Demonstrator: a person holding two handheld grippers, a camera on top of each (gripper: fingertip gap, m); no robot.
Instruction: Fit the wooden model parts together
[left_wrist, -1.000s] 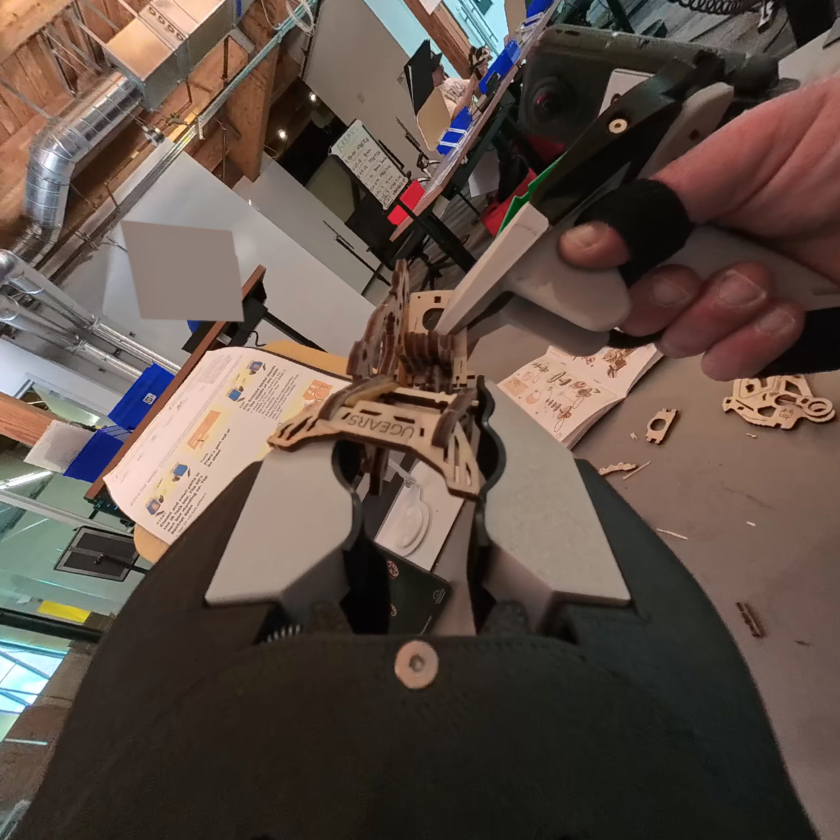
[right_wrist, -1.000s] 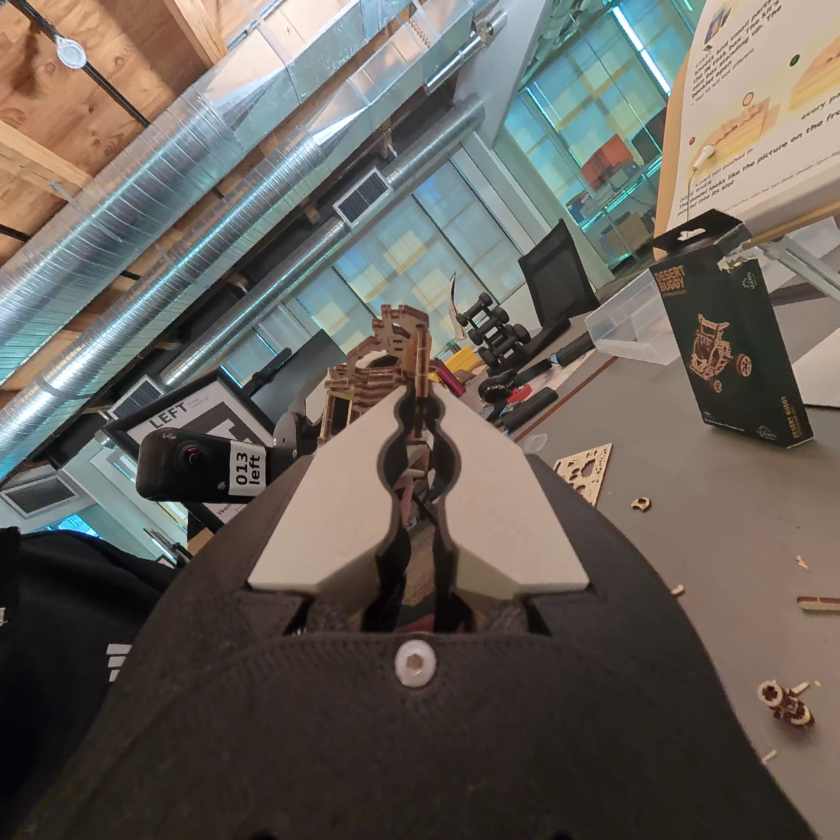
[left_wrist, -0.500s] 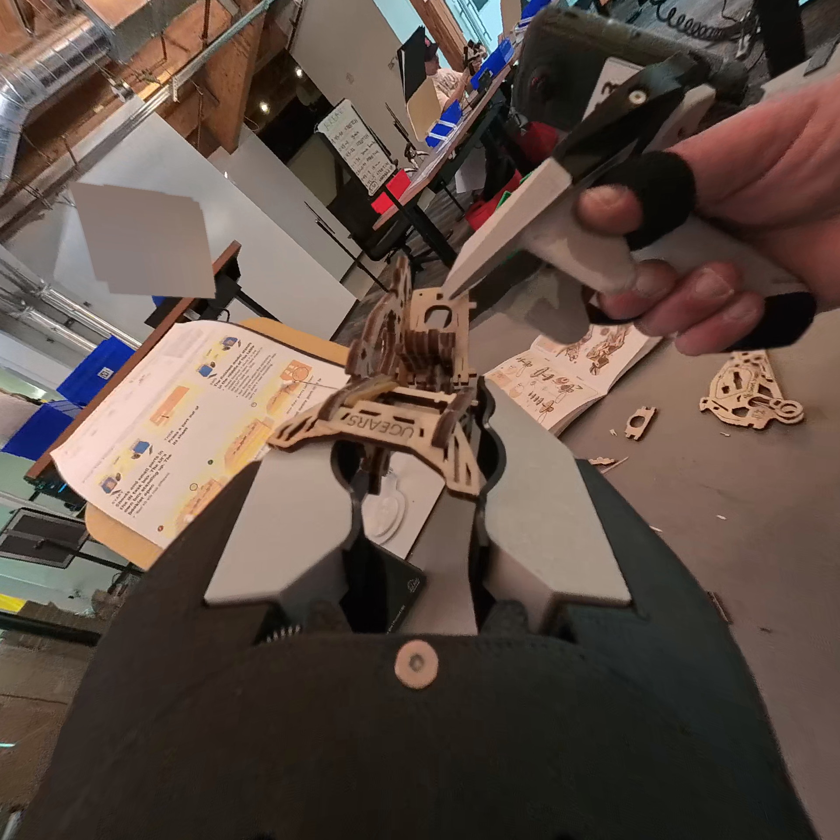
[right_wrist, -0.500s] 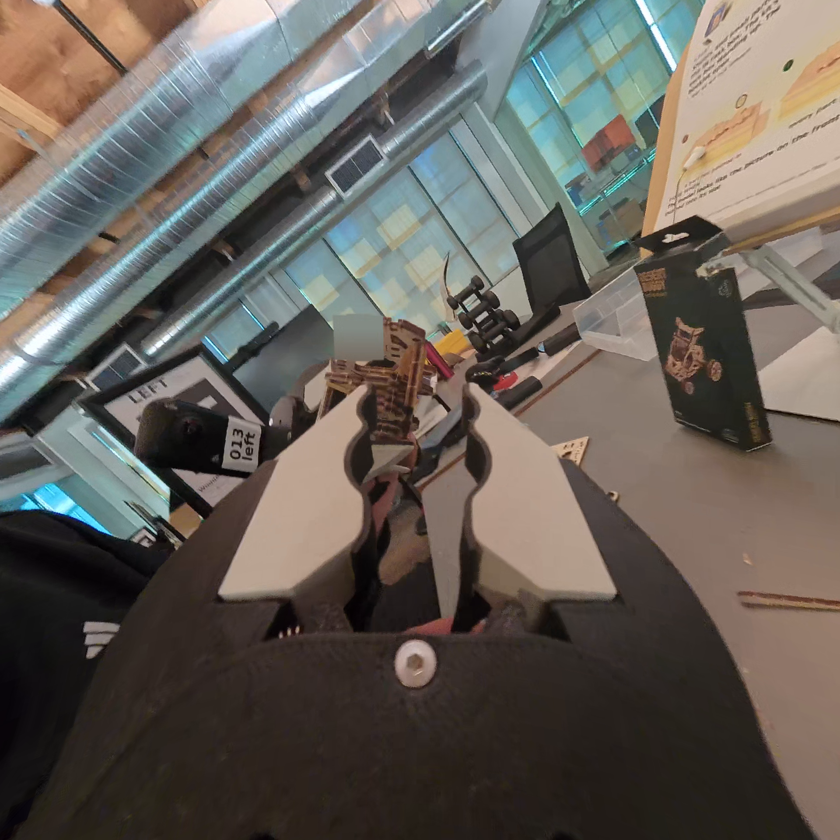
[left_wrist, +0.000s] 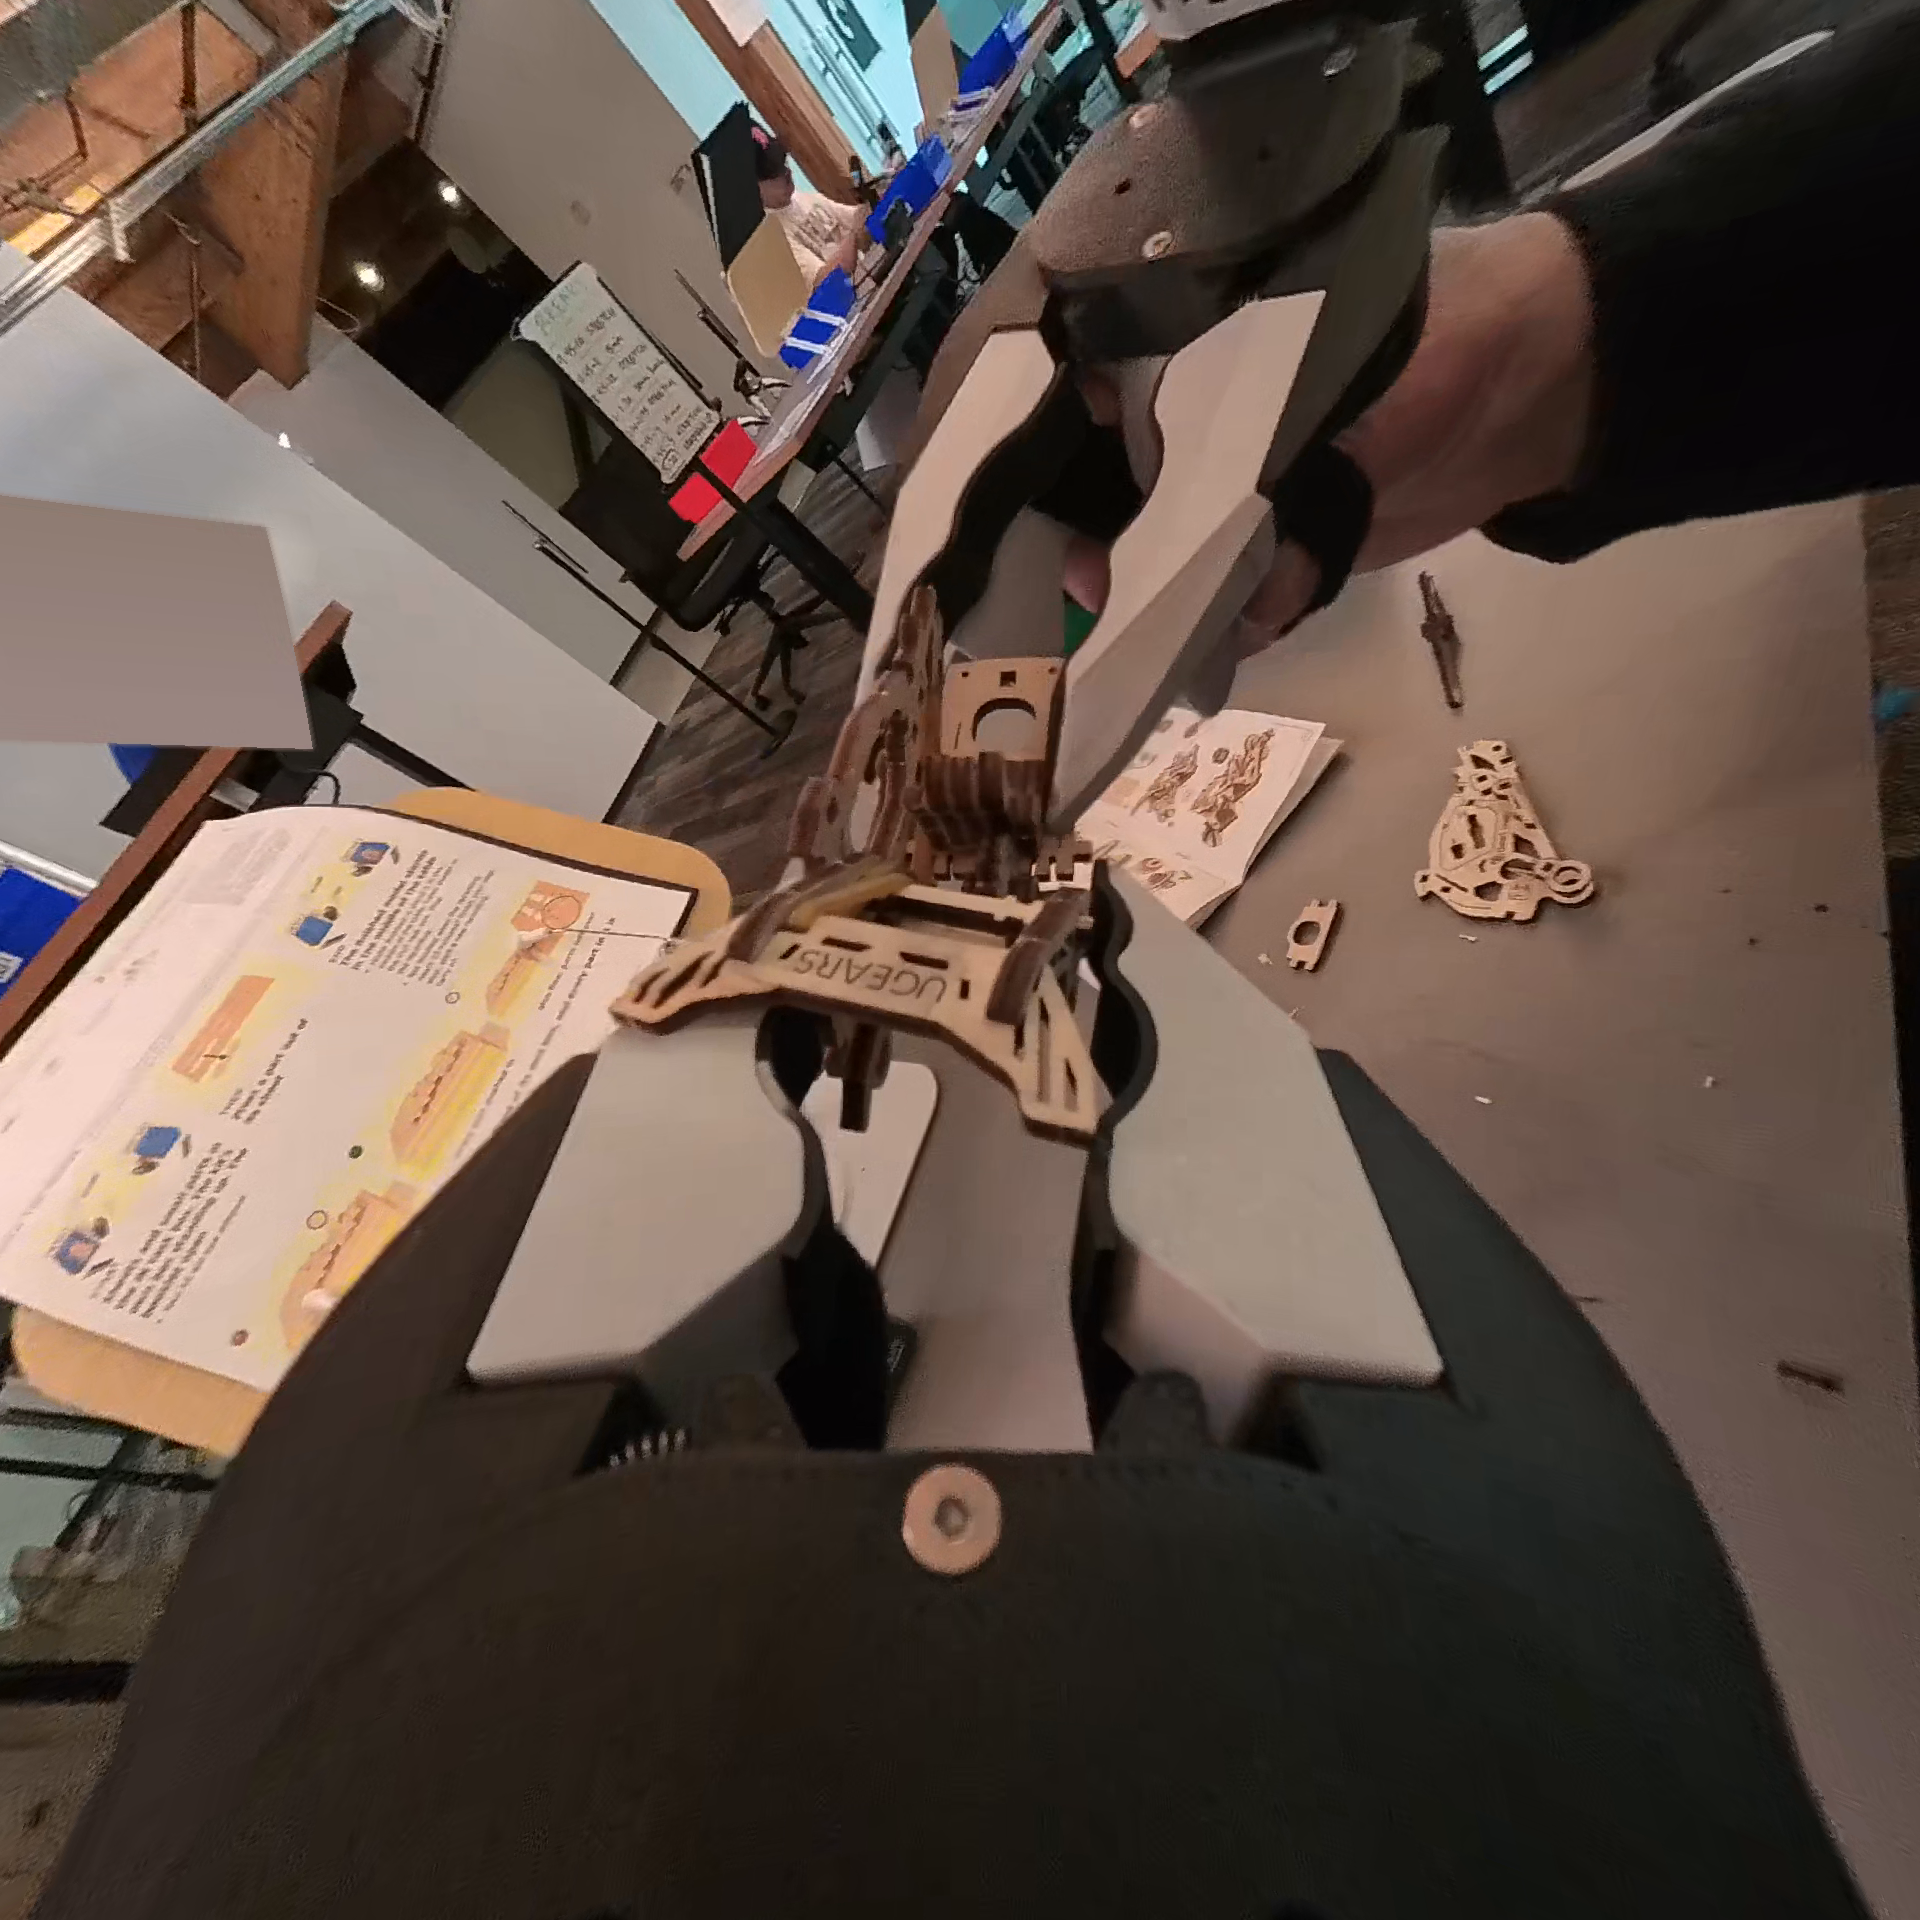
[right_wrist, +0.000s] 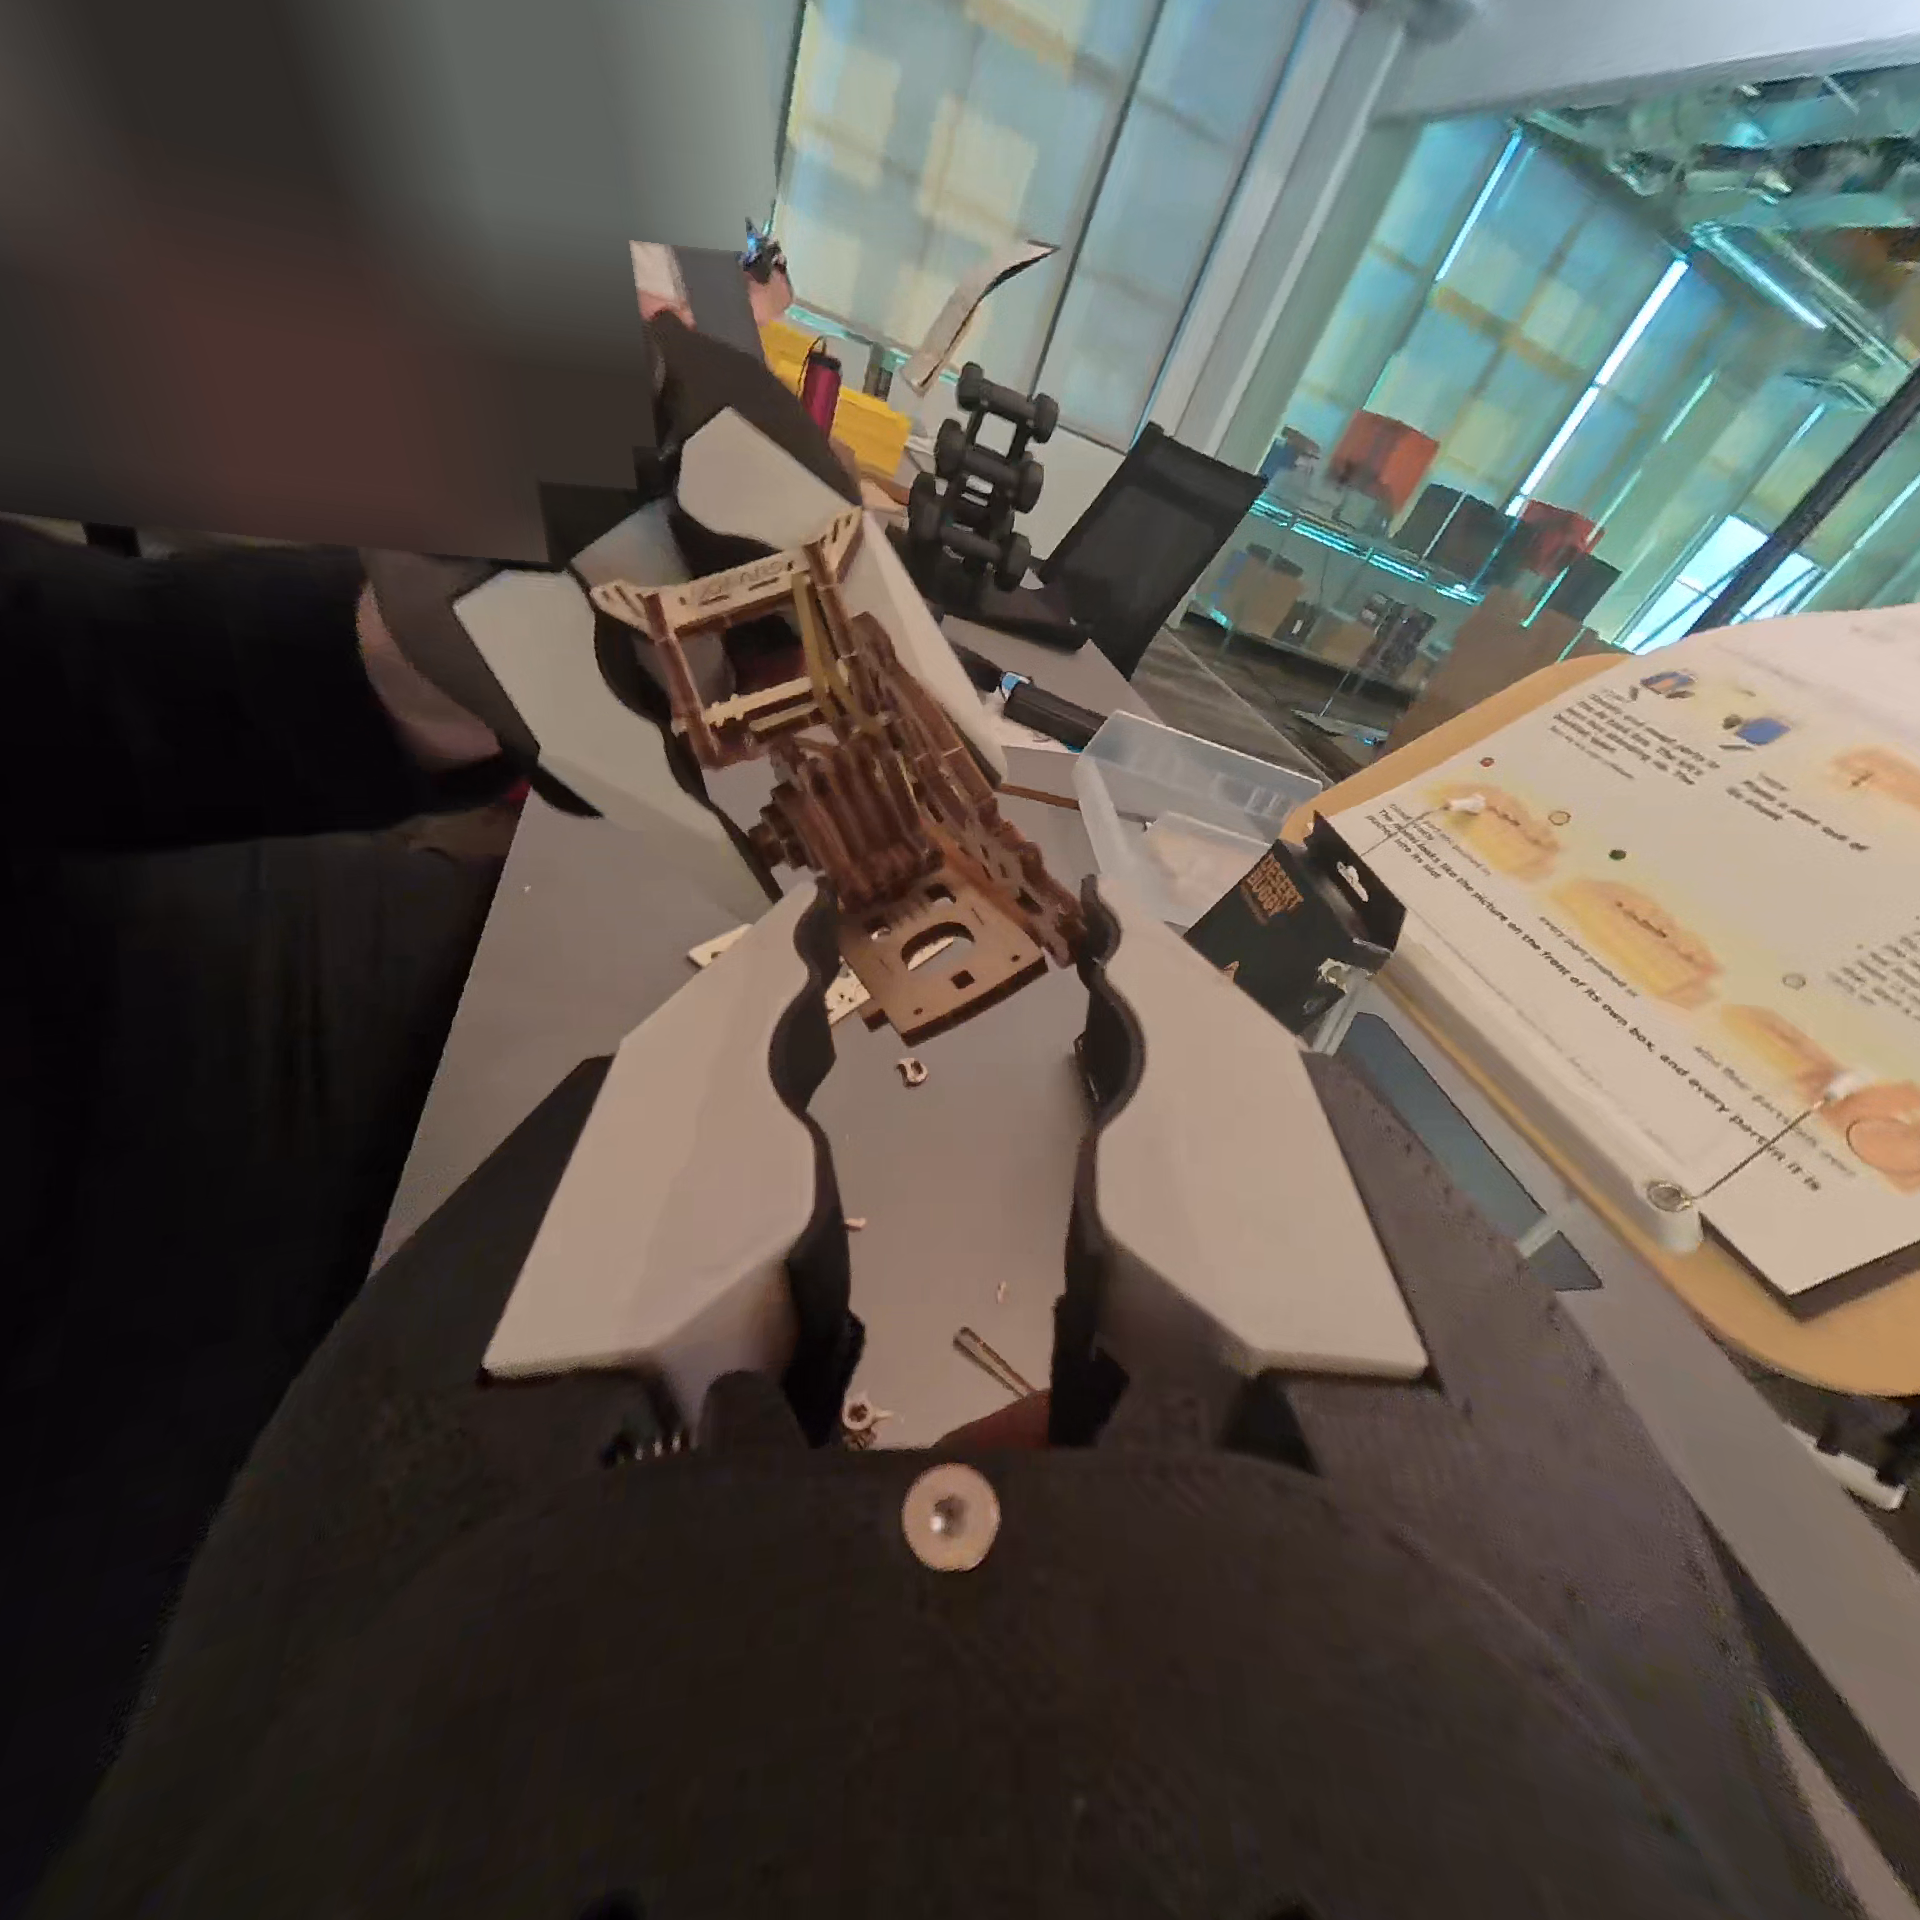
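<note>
A partly built wooden model (left_wrist: 935, 810) of brown laser-cut parts is held in the air above the grey table (left_wrist: 1558, 1195). My left gripper (left_wrist: 925, 997) is shut on the model's flat pale frame plate. In the right wrist view the model (right_wrist: 862, 790) points toward the camera, with the left gripper (right_wrist: 717, 634) behind it. My right gripper (right_wrist: 951, 925) is open, with its jaws wide apart on either side of the model's square end plate. It also shows in the left wrist view (left_wrist: 987, 717), coming down over the model's top. A hand holds it.
An illustrated instruction board (left_wrist: 312, 1039) stands at the table's edge and also shows in the right wrist view (right_wrist: 1662, 935). An open booklet (left_wrist: 1216, 800), a loose wooden assembly (left_wrist: 1496, 862) and small offcuts lie on the table. A black product box (right_wrist: 1288, 925) and a clear plastic container (right_wrist: 1174, 790) are nearby. My left and right fingertips are right by each other. Both grippers' tips are roughly 25 centimetres from the loose wooden assembly (left_wrist: 1496, 862).
My right gripper was shut on a thin part of the model, then opened. It swung round and now straddles the model's end. My left gripper kept its hold.
</note>
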